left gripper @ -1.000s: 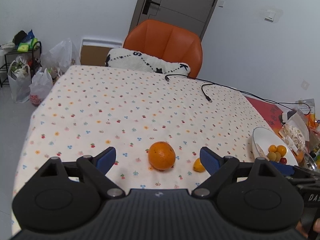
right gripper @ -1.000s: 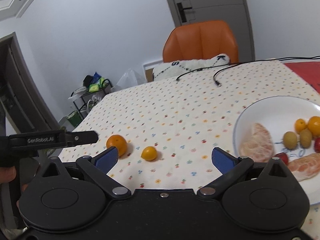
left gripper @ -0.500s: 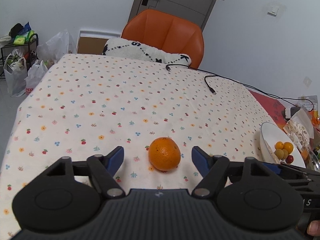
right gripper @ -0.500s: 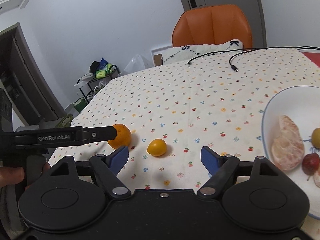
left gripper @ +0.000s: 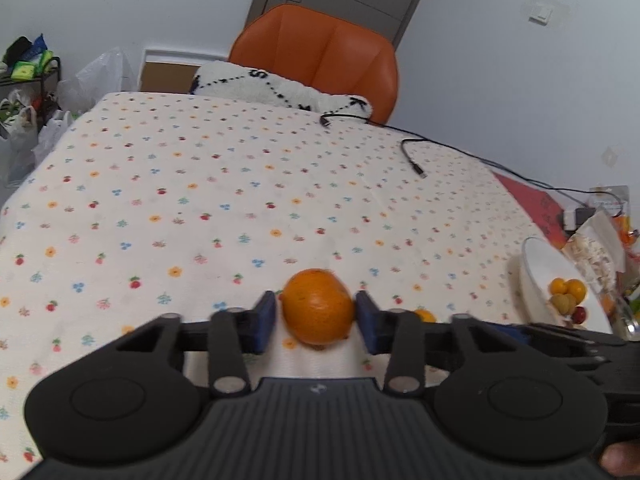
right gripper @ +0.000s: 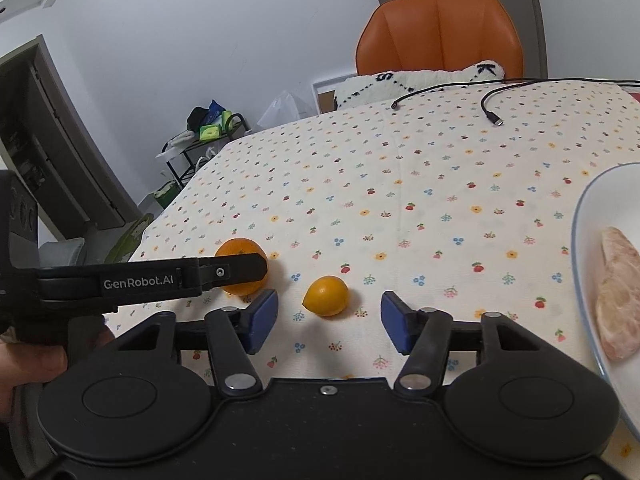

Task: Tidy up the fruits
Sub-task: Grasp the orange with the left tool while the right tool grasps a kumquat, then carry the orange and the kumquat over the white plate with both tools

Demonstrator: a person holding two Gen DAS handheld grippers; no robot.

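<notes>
Table (left gripper: 200,184) under flowered cloth carries everything. White plate (right gripper: 588,216) at my right, peeled citrus piece (right gripper: 616,300) on it, small fruits (left gripper: 568,296) further along. Big orange (left gripper: 318,306) near table's front edge, my left claw (left gripper: 316,320) clamped on both its sides. Small orange (right gripper: 326,295) just right of it, between fingers of my right claw (right gripper: 329,318), fingers spread apart, not touching.
</notes>
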